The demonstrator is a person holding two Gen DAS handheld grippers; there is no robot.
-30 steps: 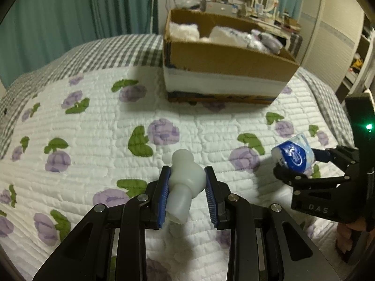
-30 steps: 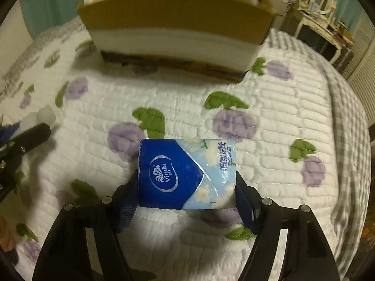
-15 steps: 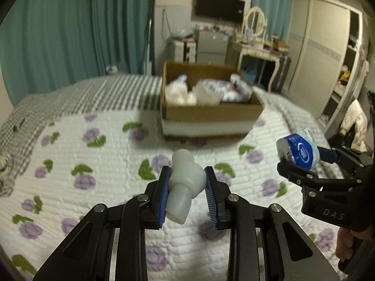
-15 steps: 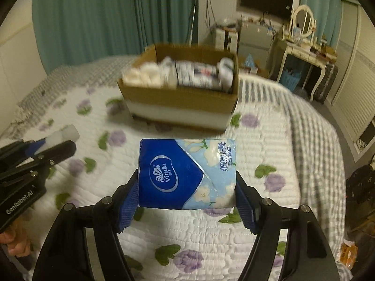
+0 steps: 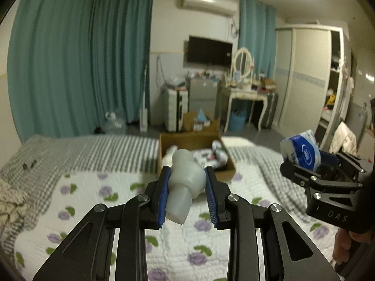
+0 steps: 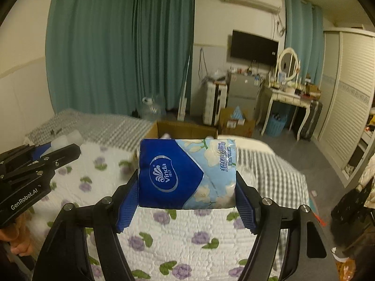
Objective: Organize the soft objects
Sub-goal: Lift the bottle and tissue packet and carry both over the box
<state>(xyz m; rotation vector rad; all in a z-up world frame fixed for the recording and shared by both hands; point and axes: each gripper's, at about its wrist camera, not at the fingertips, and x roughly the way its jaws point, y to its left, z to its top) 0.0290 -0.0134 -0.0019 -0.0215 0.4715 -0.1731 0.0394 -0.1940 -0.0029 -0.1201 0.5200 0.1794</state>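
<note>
The left gripper (image 5: 186, 187) has its fingers (image 5: 163, 194) closed about halfway onto a white squishy toy (image 5: 185, 182); the blue pads press its rounded middle from both sides, its small knob rising past the fingertips and its blunt cylindrical end tilting back between the finger bases. The right gripper (image 6: 186, 199) has its fingers (image 6: 127, 201) spread wide and clamped on a tissue pack (image 6: 186, 173) — blue and floral, marked Vinda — which lies crosswise between the pads, its two short ends touching them, its printed face turned to the camera.

Both loads are held up in the air above the bed (image 5: 98, 187), whose white quilt carries purple flowers; beyond the left fingertips, past the toy's knob, a cardboard box (image 5: 225, 161) sits on the bed with white soft things inside, blurred. In the right wrist view the same box (image 6: 185, 128) shows only as a rim just above the pack's top edge, mostly hidden behind it.

To the right of the left fingers the right gripper (image 5: 302, 164) appears at the frame's side with the tissue pack (image 5: 301, 149) end-on; to the left of the right fingers the left gripper (image 6: 54, 151) appears — the white toy (image 6: 68, 138) peeking from it.
</note>
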